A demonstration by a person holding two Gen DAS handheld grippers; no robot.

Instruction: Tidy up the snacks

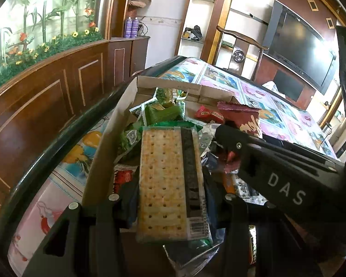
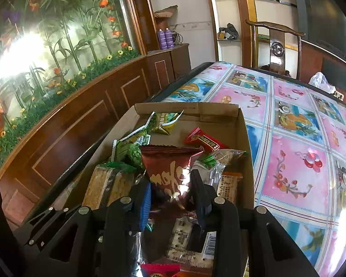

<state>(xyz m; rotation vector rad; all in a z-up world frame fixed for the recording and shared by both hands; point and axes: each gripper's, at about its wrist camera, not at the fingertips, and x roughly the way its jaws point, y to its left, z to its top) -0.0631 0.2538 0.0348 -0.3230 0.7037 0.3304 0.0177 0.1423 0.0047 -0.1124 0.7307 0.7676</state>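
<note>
- over the cardboard box [image 1: 117, 115], the left gripper [image 1: 170, 198] holds a cracker pack [image 1: 166, 180] between its fingers, clamped on the pack's lower half; the pack points lengthwise away from the camera, cracker face up, with a dark strip and a barcode along its right side.
- beside it, the right gripper [image 2: 170, 196] has its fingers closed on a dark red snack bag [image 2: 170, 168] with pale lettering, held above the heap in the box.
- from the left wrist view the right gripper [image 1: 228, 133] comes in from the right, the same red bag [image 1: 242, 117] at its tip.
- the box sits near one edge of a table with a patterned pink and blue tablecloth [image 2: 295, 161].
- inside the box lie green wrapped snacks [image 2: 126, 150], one more green packet [image 2: 163, 122] near the far wall, a small red packet [image 2: 203, 140], and a clear wrapper with an orange label [image 2: 228, 184].
- whether the cracker pack touches the snacks under it is hard to tell.
- a wooden chair [image 2: 276, 43] stands at the far end of the table.
</note>
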